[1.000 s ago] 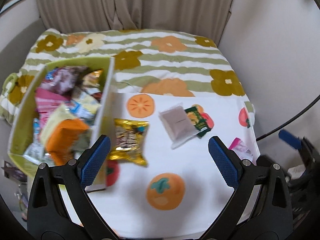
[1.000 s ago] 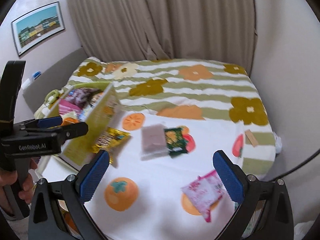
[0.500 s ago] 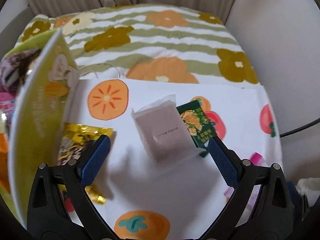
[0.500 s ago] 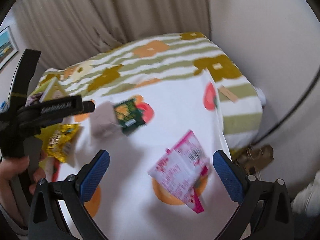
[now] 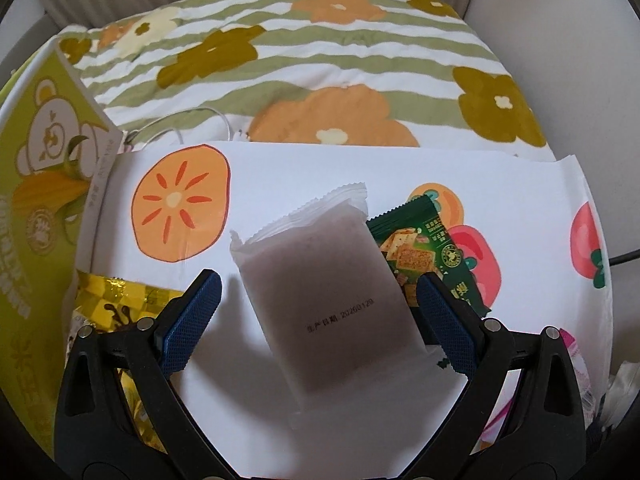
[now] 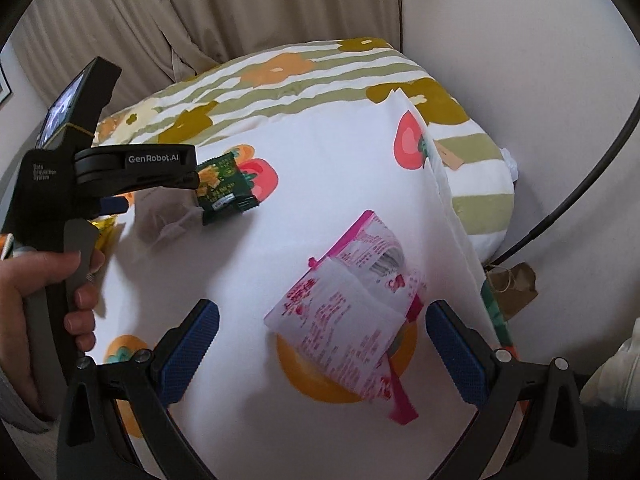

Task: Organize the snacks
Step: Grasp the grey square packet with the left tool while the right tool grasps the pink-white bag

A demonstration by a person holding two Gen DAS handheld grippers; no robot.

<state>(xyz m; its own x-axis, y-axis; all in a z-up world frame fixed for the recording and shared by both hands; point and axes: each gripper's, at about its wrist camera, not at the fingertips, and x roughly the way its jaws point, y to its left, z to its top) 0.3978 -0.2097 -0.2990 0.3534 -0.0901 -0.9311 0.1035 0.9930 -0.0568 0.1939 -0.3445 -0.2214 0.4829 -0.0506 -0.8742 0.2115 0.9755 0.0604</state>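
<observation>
Both grippers spread wide, holding nothing: left gripper (image 5: 316, 316) straddles the pale wrapped bar (image 5: 324, 284) lying flat between its fingers, right gripper (image 6: 322, 350) likewise brackets the pink packet (image 6: 352, 328), each seemingly lined up for a pinch.

White sheet (image 5: 280, 420) printed with orange fruit, spread over a green-striped floral blanket (image 5: 320, 60), beige curtains (image 6: 240, 8) behind, black cable (image 6: 580, 184) against the wall.
</observation>
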